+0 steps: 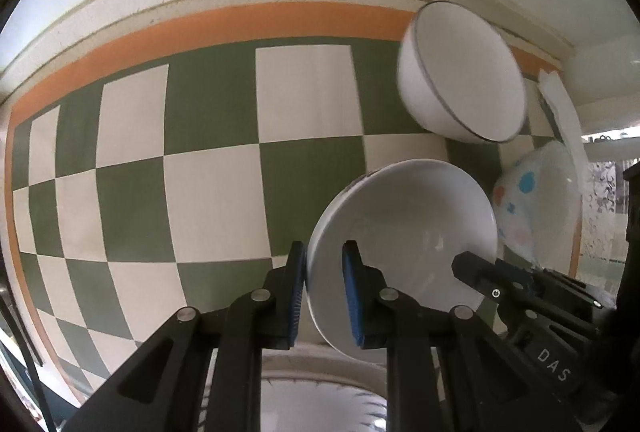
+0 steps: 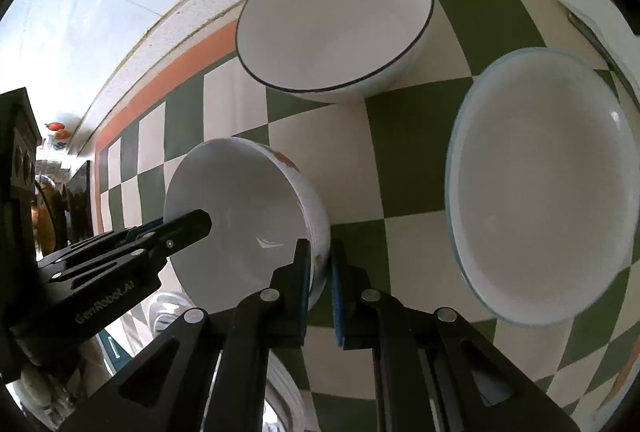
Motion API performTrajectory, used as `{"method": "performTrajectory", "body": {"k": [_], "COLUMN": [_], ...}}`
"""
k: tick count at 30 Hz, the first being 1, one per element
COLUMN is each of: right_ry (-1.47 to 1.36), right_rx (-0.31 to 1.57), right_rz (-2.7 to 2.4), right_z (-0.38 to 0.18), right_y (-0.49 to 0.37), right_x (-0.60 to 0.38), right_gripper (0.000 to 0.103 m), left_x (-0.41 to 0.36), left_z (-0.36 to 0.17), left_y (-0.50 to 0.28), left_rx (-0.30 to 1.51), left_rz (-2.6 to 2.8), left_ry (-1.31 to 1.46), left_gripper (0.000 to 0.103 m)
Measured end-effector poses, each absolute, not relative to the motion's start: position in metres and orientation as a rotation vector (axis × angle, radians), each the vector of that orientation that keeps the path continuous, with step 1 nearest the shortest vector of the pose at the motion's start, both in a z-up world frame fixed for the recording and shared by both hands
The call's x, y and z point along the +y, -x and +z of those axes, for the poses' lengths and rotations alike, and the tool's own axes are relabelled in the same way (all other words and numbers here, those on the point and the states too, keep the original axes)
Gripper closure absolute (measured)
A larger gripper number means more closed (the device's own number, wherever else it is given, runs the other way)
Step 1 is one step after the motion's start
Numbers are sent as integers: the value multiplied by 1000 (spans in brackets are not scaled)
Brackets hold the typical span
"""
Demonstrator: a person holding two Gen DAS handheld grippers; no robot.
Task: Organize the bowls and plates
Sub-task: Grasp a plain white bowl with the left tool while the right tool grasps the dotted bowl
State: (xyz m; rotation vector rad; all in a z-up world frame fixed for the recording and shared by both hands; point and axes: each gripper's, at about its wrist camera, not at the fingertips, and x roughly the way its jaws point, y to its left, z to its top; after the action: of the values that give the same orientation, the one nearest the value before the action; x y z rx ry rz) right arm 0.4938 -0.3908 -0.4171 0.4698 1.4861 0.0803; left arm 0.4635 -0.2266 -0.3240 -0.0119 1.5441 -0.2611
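Note:
A small white bowl with a coloured pattern outside is held between both grippers above a green-and-cream checked cloth. My left gripper is shut on its left rim. My right gripper is shut on its opposite rim, where the bowl shows from the other side. A larger white bowl with a dark rim line stands farther back. A glass bowl with blue and pink spots stands to the right.
The cloth has an orange border along a cream table edge. A white ridged plate rim lies just below the held bowl. A white wall is behind the table. Dark furniture stands at the left of the right wrist view.

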Motion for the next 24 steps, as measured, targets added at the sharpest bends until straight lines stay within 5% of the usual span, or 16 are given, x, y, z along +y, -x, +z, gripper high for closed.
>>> {"method": "performTrajectory", "body": {"k": [11, 24], "right_ry": [-486, -558], "right_rx": [1430, 1503], "right_rz": [58, -9], "right_z": [-344, -371], "right_y": [-429, -344], "right_x": [-430, -481], "right_gripper": [92, 92], "left_x": [-267, -317], "left_z": [-263, -310], "left_y": [-406, -362], "left_rx": [1495, 1610], "left_rz": [-409, -468], "left_ry": [-48, -139], "left_gripper": [86, 86]}}
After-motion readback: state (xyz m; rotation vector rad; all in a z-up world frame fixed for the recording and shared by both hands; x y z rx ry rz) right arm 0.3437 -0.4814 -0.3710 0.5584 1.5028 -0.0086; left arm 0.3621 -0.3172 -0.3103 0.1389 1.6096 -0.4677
